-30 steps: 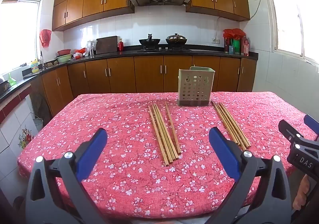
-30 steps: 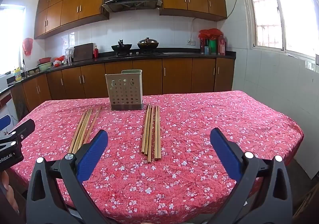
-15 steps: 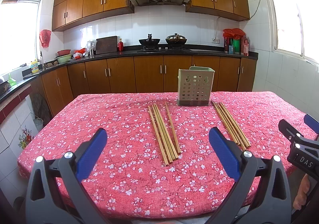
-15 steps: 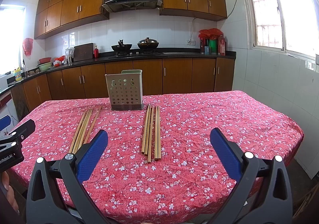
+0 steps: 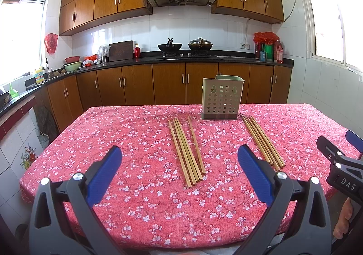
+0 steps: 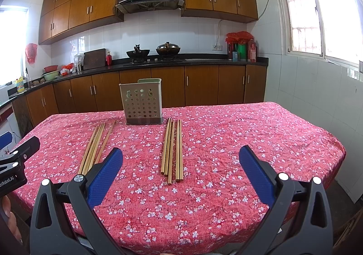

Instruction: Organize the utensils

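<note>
My perforated utensil holder (image 5: pixel 221 99) stands upright at the far middle of the tabletop (image 5: pixel 136 205); I cannot see into it from either wrist view. One chopstick bundle (image 5: pixel 187 149) lies flat just left of it, another chopstick group (image 5: pixel 263 141) just right, both running toward me. My left gripper (image 5: pixel 179 171) and right gripper (image 6: pixel 180 172) hover over the near edge, jaws wide apart, holding nothing

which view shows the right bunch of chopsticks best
The right wrist view: the right bunch of chopsticks lies centred between its open fingers, every stick unobstructed. In the left wrist view that bunch sits off-centre, its near ends beside the blue pad.
</note>
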Motion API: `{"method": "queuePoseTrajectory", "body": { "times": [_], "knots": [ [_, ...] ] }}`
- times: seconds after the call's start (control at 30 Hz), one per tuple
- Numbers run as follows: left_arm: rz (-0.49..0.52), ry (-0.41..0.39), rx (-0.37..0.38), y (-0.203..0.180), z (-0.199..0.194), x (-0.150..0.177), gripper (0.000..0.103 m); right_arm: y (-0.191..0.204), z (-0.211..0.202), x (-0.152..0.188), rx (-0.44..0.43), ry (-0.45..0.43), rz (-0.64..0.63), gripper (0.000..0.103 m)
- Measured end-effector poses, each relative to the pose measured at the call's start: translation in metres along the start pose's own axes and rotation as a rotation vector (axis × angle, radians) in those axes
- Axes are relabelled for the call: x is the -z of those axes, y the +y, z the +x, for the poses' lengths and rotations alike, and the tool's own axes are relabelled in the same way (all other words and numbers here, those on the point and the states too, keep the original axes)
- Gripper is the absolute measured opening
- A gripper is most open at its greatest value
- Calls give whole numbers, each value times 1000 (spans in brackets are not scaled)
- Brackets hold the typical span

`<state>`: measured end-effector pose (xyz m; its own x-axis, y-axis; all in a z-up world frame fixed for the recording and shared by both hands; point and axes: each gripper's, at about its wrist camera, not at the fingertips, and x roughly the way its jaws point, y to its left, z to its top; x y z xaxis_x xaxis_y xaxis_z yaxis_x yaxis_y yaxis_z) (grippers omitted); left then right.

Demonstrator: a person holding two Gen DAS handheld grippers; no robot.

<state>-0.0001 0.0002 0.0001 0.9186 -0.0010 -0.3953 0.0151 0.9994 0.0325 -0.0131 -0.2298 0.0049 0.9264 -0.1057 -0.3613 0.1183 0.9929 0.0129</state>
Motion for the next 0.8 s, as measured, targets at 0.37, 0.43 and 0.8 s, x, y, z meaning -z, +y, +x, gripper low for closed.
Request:
{"method": "queuePoseTrajectory", "body": {
  "times": [0.37, 0.43, 0.8],
  "knots": [
    [2, 0, 0, 0, 0, 0, 99, 0, -2, 0, 0, 1, 1, 101],
    [1, 1, 0, 0, 0, 0, 99, 0, -2, -1, 0, 1, 1, 101],
    [2, 1, 0, 0, -1, 0, 99, 0, -2, 0, 0, 2, 1, 101]
  ]
}}
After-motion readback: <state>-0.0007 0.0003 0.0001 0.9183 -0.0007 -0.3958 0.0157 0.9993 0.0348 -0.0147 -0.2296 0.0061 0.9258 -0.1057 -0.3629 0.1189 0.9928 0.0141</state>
